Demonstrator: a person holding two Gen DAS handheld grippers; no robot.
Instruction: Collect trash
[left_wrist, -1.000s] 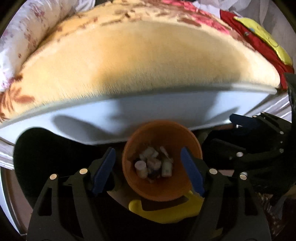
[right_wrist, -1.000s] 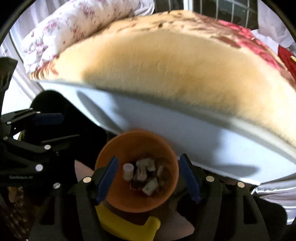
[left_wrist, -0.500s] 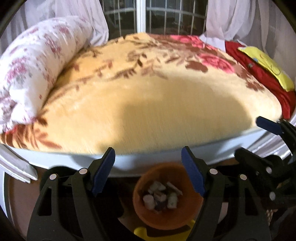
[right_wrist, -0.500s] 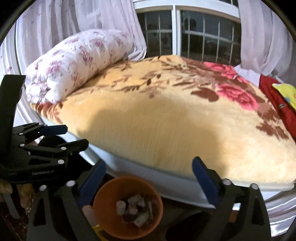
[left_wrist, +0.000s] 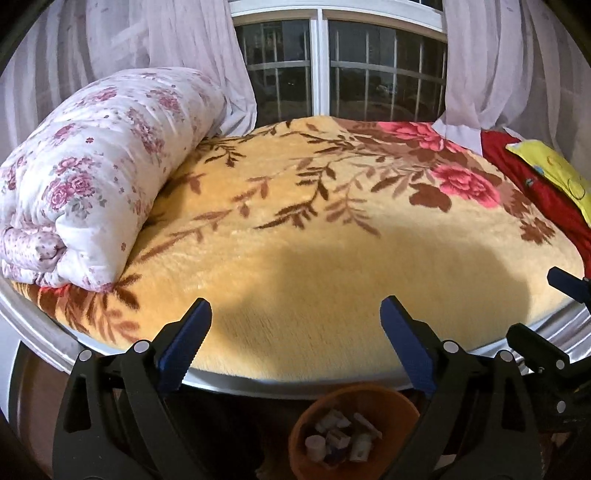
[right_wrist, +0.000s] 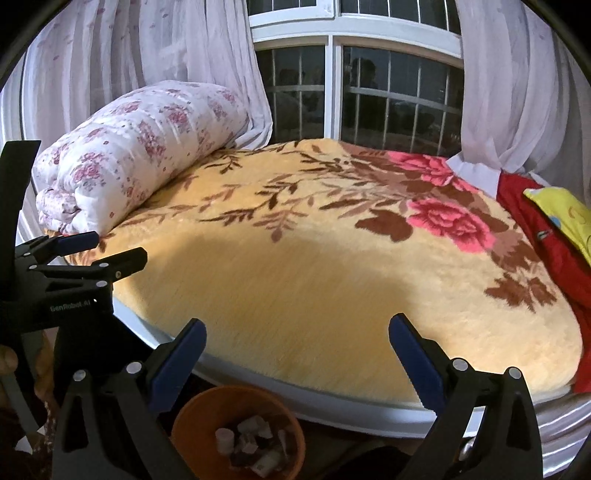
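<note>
Left gripper spread wide, nothing between its blue pads, and the right gripper gapes just as wide and empty beside it. Below them both, down by the bed's edge, sits the orange bin with small bits of trash inside. Beyond lies the yellow floral blanket, a rolled floral quilt on its left side.

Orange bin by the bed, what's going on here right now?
A person holds two grippers, both open and empty, raised in front of a bed. The left gripper and right gripper point over the floral blanket. The orange bin sits on the floor just below the bed's edge, with small pieces of trash already inside. No loose trash shows on the blanket. A rolled quilt lies along the bed's left side.
</note>
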